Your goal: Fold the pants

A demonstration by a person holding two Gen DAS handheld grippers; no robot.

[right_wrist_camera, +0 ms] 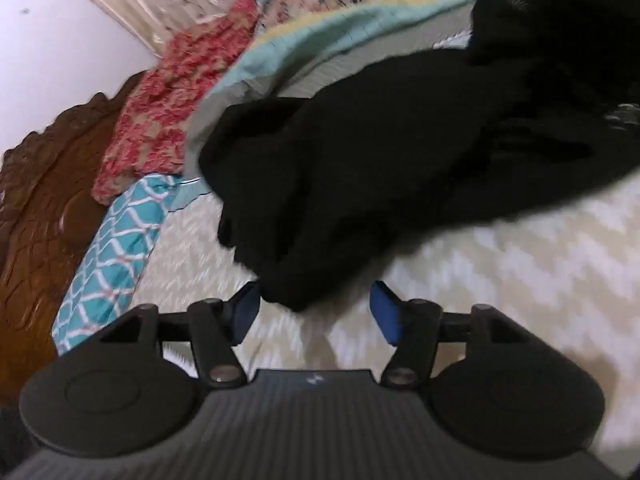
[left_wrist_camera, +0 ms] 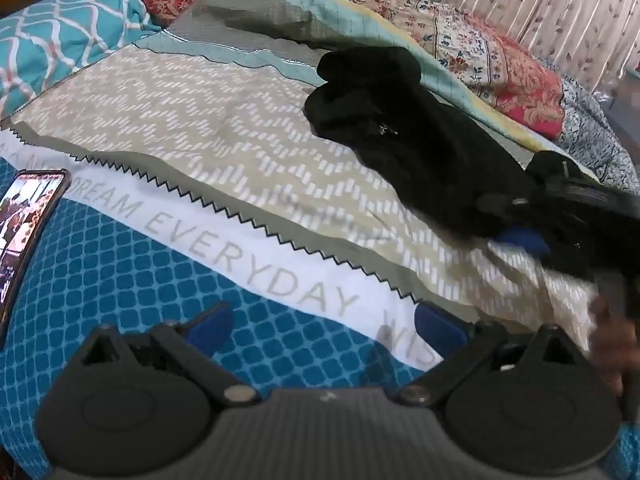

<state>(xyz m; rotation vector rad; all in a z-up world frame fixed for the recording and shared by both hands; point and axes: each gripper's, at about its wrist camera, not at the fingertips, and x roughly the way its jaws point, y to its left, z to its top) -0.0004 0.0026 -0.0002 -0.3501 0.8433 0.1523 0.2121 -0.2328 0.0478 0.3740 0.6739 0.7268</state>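
The black pants (right_wrist_camera: 400, 152) lie in a crumpled heap on your bedspread (left_wrist_camera: 200, 128), toward its far side — one edge of the cloth hangs down between the blue pads of your right gripper (right_wrist_camera: 316, 312), which stand partly apart, and whether they pinch it cannot be told. Your left gripper (left_wrist_camera: 324, 324) is spread wide with nothing in it, hovering over the blue checked part of the bedspread. Around these: a phone (left_wrist_camera: 24, 232) at the left edge, a teal patterned pillow (left_wrist_camera: 60, 40), red floral bedding (right_wrist_camera: 172, 108) and a carved wooden headboard (right_wrist_camera: 40, 208).
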